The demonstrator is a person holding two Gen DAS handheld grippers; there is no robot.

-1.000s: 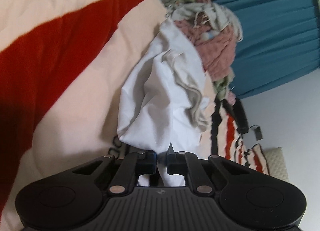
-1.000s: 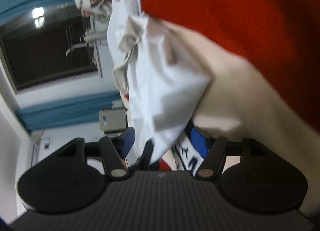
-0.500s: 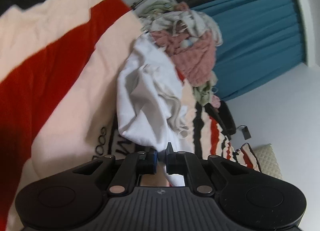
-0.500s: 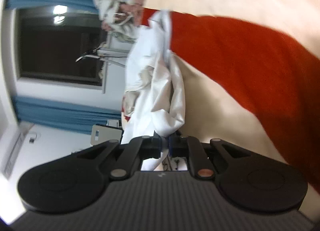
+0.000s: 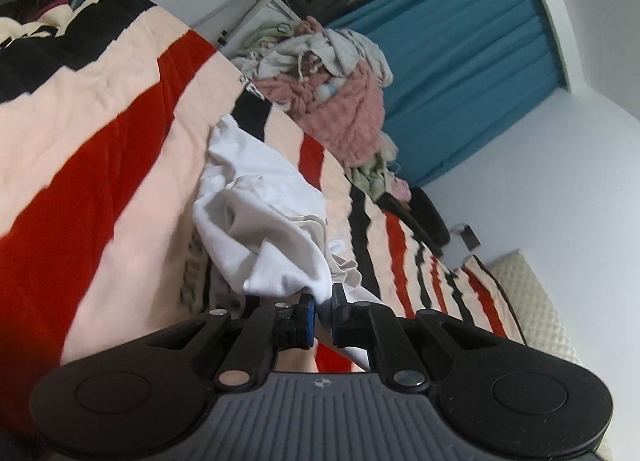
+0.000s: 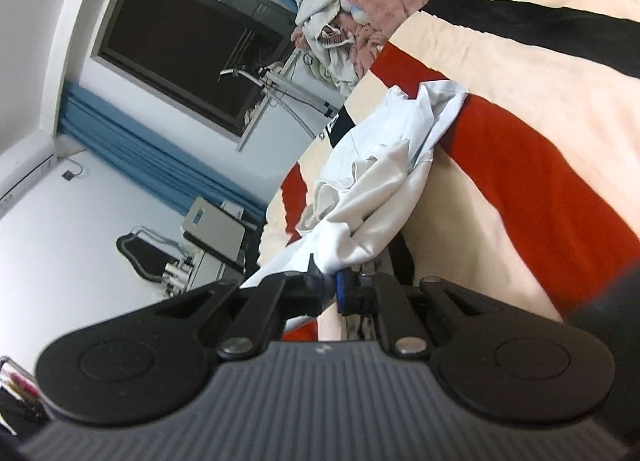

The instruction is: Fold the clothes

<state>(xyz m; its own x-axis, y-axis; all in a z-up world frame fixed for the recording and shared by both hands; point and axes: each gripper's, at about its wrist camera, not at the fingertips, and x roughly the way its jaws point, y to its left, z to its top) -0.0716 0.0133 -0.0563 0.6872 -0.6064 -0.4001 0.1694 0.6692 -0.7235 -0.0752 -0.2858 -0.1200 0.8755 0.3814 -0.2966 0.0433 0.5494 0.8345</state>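
Right gripper [image 6: 329,286], open a second ago, now clamps white garment [image 6: 380,189] (left gripper [image 5: 323,315] likewise).

Both wrist views look close along tilted bedding [image 5: 120,149] (seemingly opposite sides).

**A bedroom at home**

A bed [image 5: 120,165] under a cream, red and black striped blanket [image 6: 520,165] fills both views. Unfolded laundry [image 5: 344,117] is heaped at its far end. Teal curtains [image 5: 460,73] flank a dark window [image 6: 180,45], and an air conditioner [image 6: 24,169] hangs on the white wall.
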